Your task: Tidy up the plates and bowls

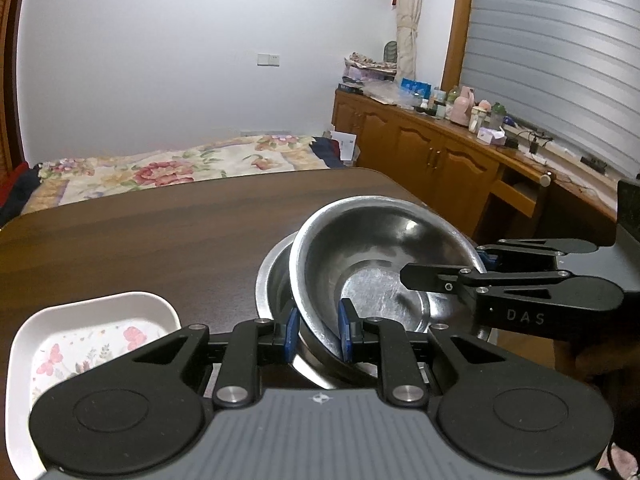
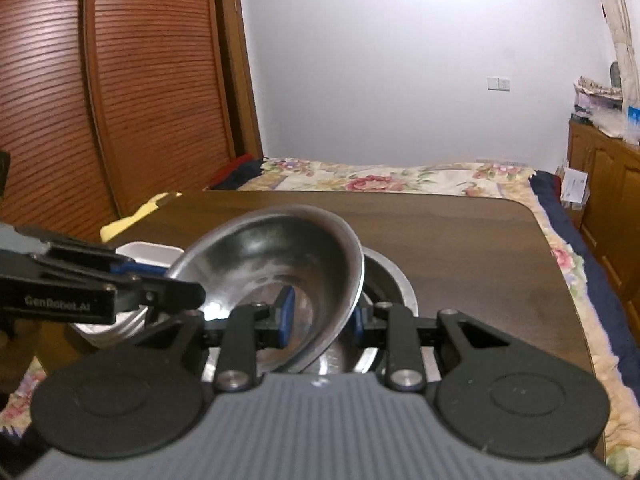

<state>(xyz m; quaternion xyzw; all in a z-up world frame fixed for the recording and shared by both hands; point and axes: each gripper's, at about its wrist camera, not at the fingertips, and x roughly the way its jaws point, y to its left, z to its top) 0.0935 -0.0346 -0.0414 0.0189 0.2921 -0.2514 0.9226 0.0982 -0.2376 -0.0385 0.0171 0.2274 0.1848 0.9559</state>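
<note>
A steel bowl (image 1: 360, 240) hangs tilted over the dark wooden table (image 1: 160, 232), held from two sides. My left gripper (image 1: 318, 332) is shut on its near rim, blue pads pressing inside and outside the wall. From the right, my right gripper (image 1: 460, 264) is shut on the opposite rim. In the right wrist view the same bowl (image 2: 272, 248) sits between the right gripper (image 2: 322, 316) pads, and the left gripper (image 2: 168, 278) grips its left rim. A second steel bowl (image 1: 268, 276) (image 2: 394, 280) rests on the table directly under the held one, which dips partly into it.
A white square plate (image 1: 92, 328) (image 2: 148, 250) with a flower print lies on the table left of the bowls. A bed with a floral cover (image 1: 160, 168) stands past the table's far edge. A wooden cabinet (image 1: 440, 160) crowded with bottles runs along the right.
</note>
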